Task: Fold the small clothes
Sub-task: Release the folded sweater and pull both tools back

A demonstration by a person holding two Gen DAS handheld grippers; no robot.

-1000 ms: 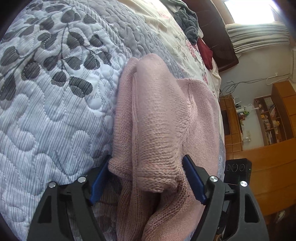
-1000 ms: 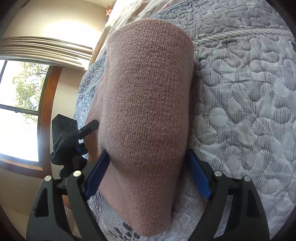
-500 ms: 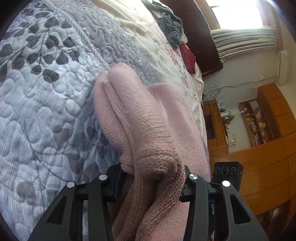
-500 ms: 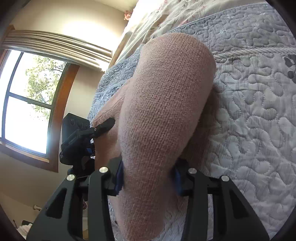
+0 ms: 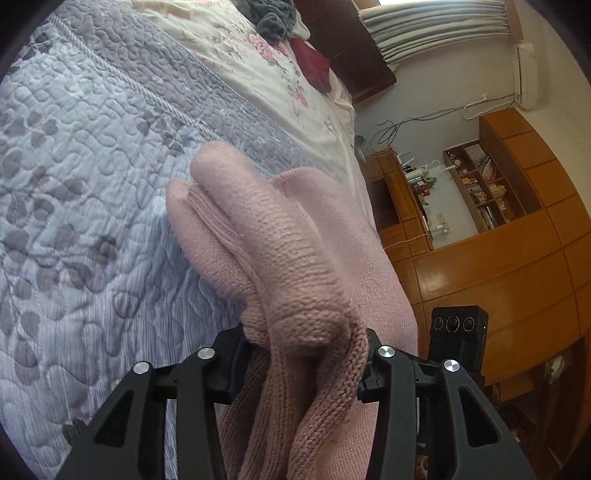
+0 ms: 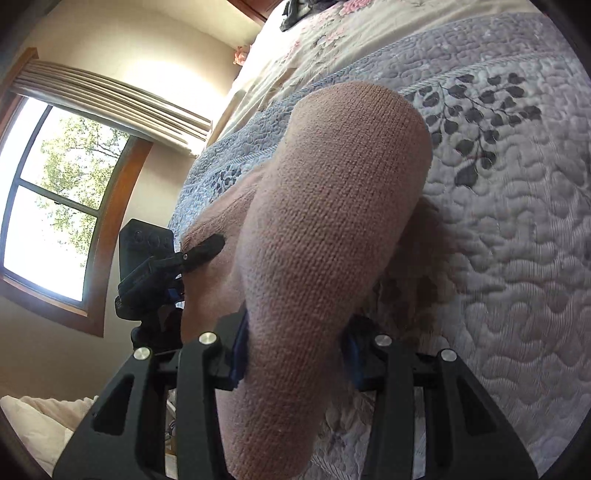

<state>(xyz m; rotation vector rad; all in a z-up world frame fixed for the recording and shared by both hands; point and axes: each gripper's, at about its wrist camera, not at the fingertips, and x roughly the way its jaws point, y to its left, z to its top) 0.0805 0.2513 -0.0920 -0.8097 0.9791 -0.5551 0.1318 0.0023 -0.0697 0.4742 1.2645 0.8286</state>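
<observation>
A pink knitted garment (image 5: 291, 266) is bunched and lifted off the grey quilted bedspread (image 5: 85, 192). My left gripper (image 5: 304, 354) is shut on a thick fold of its ribbed edge. In the right wrist view the same pink knit (image 6: 332, 221) arches up as a smooth hump, and my right gripper (image 6: 293, 350) is shut on its other edge. The left gripper (image 6: 201, 254) shows at the garment's far side in the right wrist view, and the right gripper's body (image 5: 458, 339) shows in the left wrist view. The fingertips of both are hidden by the fabric.
A floral cream sheet (image 5: 258, 48) lies beyond the quilt, with a grey cloth heap (image 5: 273, 14) and a dark red cloth (image 5: 314, 64) on it. Wooden cabinets and shelves (image 5: 491, 229) stand past the bed's right side. A window (image 6: 55, 210) is on the other side.
Both grippers went from open around the knit to shut on it, then lifted. The garment now rises off the quilt as a bunched hump.
</observation>
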